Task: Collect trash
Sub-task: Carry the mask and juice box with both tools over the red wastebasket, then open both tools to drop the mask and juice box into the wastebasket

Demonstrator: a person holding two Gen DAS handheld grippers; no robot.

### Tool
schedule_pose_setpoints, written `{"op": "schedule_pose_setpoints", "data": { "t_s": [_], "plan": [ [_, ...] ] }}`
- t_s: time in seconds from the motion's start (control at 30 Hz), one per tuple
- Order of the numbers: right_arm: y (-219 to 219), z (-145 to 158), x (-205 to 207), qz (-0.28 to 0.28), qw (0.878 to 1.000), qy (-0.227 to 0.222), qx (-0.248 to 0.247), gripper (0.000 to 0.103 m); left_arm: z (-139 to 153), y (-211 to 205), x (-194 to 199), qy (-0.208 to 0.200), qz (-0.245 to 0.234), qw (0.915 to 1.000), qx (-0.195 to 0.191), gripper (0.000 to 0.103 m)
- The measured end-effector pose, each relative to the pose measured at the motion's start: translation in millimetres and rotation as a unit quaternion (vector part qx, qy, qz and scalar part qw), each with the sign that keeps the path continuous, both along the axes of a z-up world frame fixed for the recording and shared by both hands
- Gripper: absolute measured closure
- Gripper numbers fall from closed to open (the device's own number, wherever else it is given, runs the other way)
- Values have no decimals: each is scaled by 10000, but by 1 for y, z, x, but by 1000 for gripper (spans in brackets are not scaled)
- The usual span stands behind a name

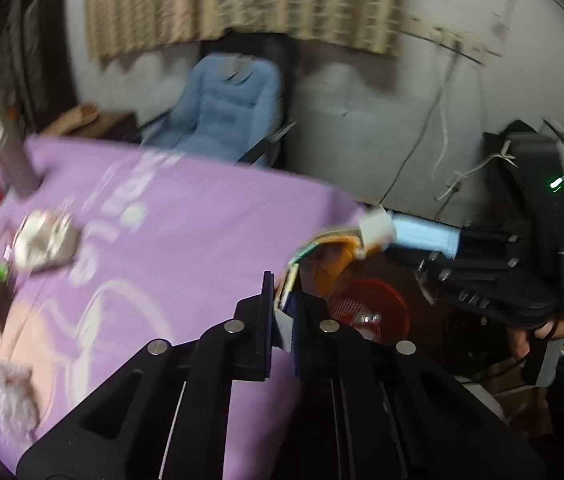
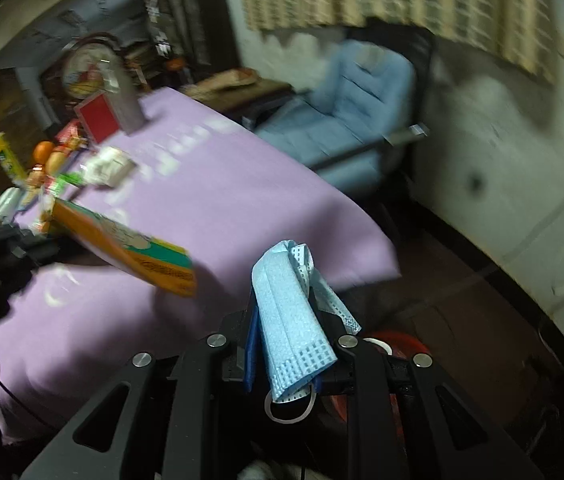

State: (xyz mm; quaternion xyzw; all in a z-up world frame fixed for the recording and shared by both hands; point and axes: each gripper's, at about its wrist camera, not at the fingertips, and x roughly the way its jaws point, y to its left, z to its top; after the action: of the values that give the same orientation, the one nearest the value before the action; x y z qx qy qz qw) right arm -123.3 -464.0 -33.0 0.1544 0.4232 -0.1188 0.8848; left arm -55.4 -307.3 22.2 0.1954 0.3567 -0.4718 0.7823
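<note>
Right wrist: jaws down-tilted, clamping mask.

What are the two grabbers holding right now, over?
Left gripper jaws shut on orange carton. Right gripper jaws shut on blue face mask. Red bin on floor below, past the table edge. Nothing in the way.

orange carton — tilted, blue mask — draped
</note>
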Motion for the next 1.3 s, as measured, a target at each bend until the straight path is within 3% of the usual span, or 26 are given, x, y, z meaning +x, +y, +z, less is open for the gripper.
{"op": "schedule_pose_setpoints", "data": {
  "t_s": [0.17,0.37,0.67,0.87,0.97,1.07,1.23,1.3],
  "plan": [
    [-44,-46,-37,-502,9971,400,407,83,-16,-55,-39,200,-720,9969,233,97],
    [-99,-111,-69,-1187,9829,657,1248,83,-67,-124,-78,351,-1336,9872,802,97],
    [-143,-225,-75,-1907,9474,1080,2334,83,-190,-195,-59,1365,-1133,9693,1701,96],
    [-156,-297,-72,-2366,9105,1199,3172,81,-265,-223,-48,1583,-932,9530,2408,96],
    [-163,-316,-72,-2595,8959,1206,3399,75,-286,-228,-46,1649,-847,9478,2594,94],
    [-168,-323,-74,-2706,8886,1185,3509,59,-295,-229,-45,1721,-734,9455,2666,91],
    [-174,-317,-77,-2756,8929,1181,3358,51,-297,-227,-37,1804,-534,9446,2690,65],
    [-176,-310,-83,-2795,8951,1180,3268,47,-293,-223,-42,1751,-554,9467,2648,63]
  ]
}}
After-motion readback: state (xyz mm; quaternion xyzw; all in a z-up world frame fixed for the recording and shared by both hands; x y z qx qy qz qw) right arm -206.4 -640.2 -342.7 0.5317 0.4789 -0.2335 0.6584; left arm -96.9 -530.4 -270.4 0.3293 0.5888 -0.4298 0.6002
